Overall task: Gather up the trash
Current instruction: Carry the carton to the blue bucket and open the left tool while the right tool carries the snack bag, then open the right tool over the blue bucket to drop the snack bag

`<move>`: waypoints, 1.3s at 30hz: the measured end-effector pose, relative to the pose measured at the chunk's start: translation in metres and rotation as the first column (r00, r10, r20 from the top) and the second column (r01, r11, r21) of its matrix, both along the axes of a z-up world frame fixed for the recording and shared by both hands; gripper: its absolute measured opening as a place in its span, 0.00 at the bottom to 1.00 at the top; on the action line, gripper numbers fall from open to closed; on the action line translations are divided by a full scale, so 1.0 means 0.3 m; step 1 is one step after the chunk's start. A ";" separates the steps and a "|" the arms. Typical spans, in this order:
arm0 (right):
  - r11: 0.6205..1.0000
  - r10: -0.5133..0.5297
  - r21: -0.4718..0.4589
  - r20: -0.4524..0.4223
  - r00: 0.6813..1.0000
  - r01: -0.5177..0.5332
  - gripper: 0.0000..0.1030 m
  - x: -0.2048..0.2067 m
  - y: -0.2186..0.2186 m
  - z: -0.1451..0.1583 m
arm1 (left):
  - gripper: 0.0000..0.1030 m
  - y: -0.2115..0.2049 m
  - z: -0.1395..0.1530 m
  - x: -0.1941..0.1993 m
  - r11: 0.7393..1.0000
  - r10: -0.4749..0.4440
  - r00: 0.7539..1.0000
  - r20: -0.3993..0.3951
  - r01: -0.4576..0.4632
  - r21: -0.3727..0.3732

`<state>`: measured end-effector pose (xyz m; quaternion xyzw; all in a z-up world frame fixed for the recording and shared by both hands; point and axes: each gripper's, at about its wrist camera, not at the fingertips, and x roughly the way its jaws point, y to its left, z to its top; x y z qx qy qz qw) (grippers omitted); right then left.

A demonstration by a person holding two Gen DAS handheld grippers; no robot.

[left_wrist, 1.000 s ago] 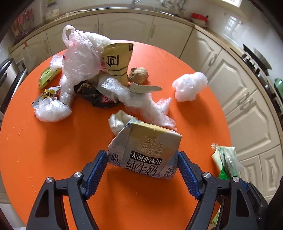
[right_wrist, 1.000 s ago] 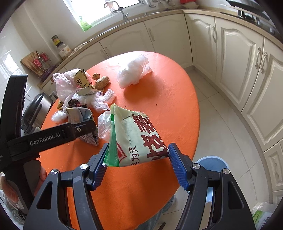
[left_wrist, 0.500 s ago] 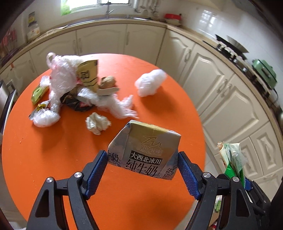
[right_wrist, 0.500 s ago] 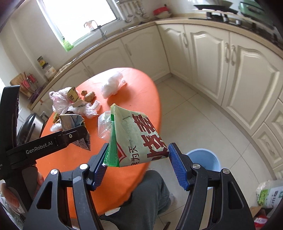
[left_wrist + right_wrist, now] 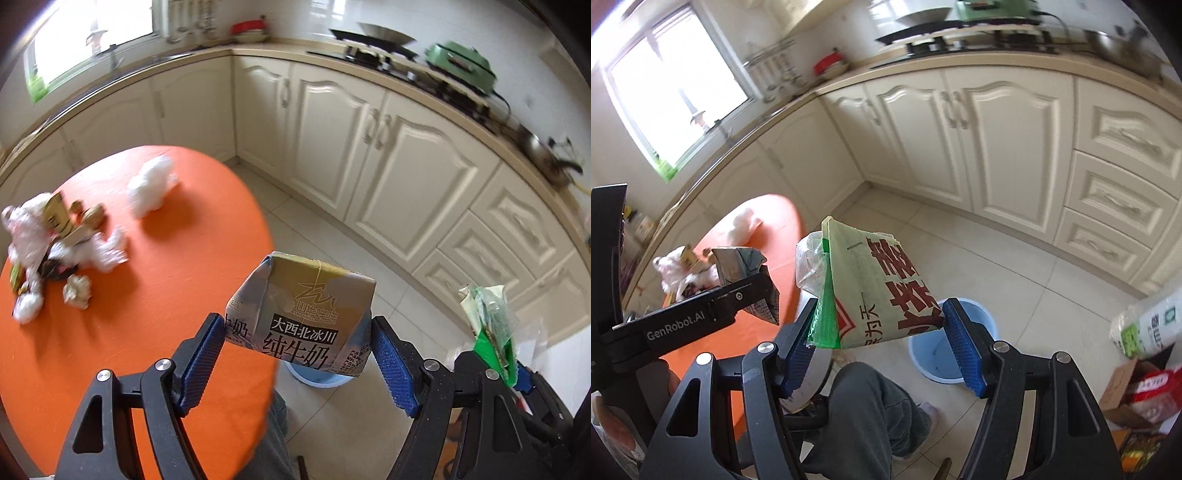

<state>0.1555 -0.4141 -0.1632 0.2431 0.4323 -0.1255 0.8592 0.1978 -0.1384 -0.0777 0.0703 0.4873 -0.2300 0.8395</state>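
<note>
I'm pinching the milk carton (image 5: 301, 317) in my left gripper (image 5: 299, 354), holding it in the air above the blue bin (image 5: 951, 343). My right gripper (image 5: 875, 336) is clamping the green packet (image 5: 875, 291) just beside the bin. More trash (image 5: 55, 243) is lying on the orange table (image 5: 155, 314), well away from it.

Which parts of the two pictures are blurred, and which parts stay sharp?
Left wrist view: the milk carton in the left gripper is sharp, but the orange table and its trash are smeared by motion. Right wrist view: the green snack bag in the right gripper is sharp; the stove and cabinets are blurred and bent by the fisheye lens.
</note>
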 end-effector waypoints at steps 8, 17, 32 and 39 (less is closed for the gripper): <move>0.986 -0.166 0.019 -0.036 0.985 0.167 0.66 -0.071 -0.165 -0.040 | 0.73 -0.215 -0.075 0.063 0.990 -0.120 0.993 -0.021 0.121 0.066; 0.972 -0.227 0.033 -0.095 0.969 0.231 0.66 -0.078 -0.249 -0.114 | 0.74 -0.386 -0.170 0.160 0.976 -0.174 0.984 -0.026 0.176 0.129; 0.990 -0.131 0.045 -0.085 0.988 0.135 0.82 0.063 -0.199 -0.150 | 0.74 -0.418 -0.243 0.290 0.980 -0.093 0.991 -0.096 0.108 0.168; 0.987 -0.154 0.023 -0.084 0.985 0.156 0.84 0.053 -0.188 -0.129 | 0.74 -0.394 -0.254 0.273 0.983 -0.081 0.992 -0.096 0.096 0.157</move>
